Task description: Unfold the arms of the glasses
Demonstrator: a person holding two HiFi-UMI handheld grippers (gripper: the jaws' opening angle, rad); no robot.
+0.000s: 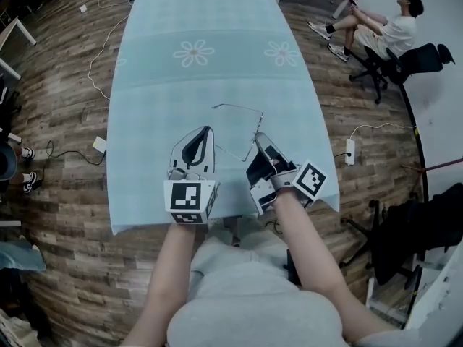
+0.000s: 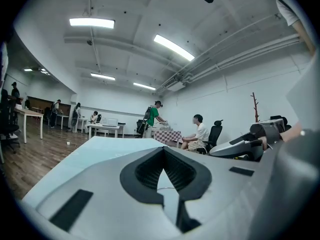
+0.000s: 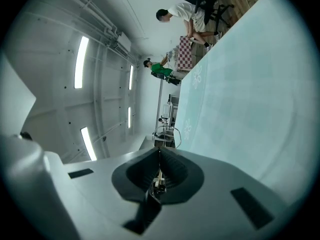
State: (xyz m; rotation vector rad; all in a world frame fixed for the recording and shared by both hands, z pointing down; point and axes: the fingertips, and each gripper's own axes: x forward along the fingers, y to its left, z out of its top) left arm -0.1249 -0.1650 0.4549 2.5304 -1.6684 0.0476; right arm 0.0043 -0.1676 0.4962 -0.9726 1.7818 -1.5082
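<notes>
Looking down in the head view: the glasses (image 1: 239,107), a thin wire frame, lie in the middle of the blue table (image 1: 159,121). The right gripper (image 1: 260,139) is at their right side. The left gripper (image 1: 207,130) is just beside their near-left part.

Left gripper view: the left gripper (image 2: 163,149) has its jaws shut tight together w/ nothing in them. A thin line shows thru the gap under the tips, prob. a bit of the glasses (image 2: 167,188) farther off.

Right gripper view: the right gripper (image 3: 159,149) has its jaws pinched on a thin bit of the glasses (image 3: 169,133). The rest of the frame pokes out past the tips.

To do it well, I think: hold the right pinch firm but soft & swing the arm slow. Press the shut left tips on the frame so it can't slide. Pull too hard & the wire may bend.
</notes>
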